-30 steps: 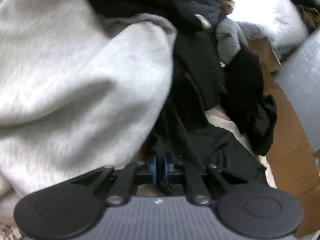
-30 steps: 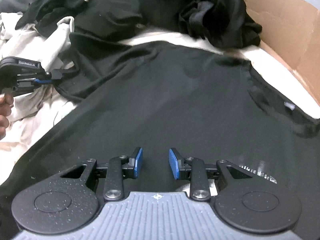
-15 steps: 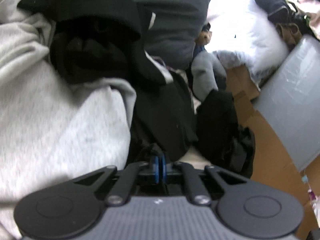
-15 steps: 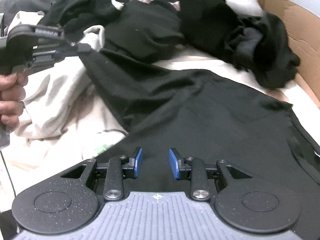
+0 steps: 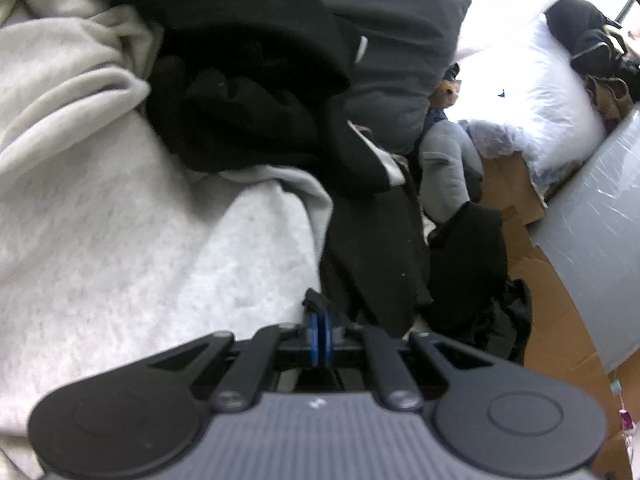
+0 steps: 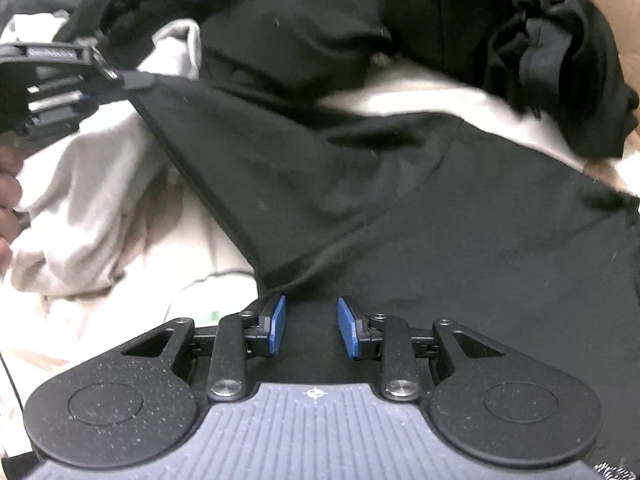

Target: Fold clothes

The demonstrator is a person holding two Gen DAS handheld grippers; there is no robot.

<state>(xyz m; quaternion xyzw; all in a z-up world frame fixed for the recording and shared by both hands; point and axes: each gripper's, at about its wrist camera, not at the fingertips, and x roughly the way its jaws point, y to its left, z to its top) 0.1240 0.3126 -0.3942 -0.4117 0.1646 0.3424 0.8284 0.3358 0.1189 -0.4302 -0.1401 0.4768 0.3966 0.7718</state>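
Observation:
A black shirt [image 6: 400,200] lies spread over pale bedding in the right wrist view. Its upper left corner is pinched in my left gripper [image 6: 138,80], which holds the hem raised and taut; a person's hand [image 6: 8,192] shows at the left edge. In the left wrist view the left gripper [image 5: 319,332] is shut, with a scrap of black cloth [image 5: 316,300] sticking out between the blue pads. My right gripper [image 6: 311,326] hovers open over the shirt's lower left corner, nothing between its pads.
A light grey sweatshirt [image 5: 140,240] fills the left, with a black clothes heap [image 5: 248,100] behind it. Crumpled black garments [image 6: 560,80] lie far right by a cardboard box [image 6: 600,0]. Cream cloth [image 6: 100,200] lies left of the shirt. A white pillow [image 5: 540,92] sits beyond.
The right gripper has slid left across the black shirt to its lower left corner. The left gripper has risen with the pinched corner, drawing the hem straight.

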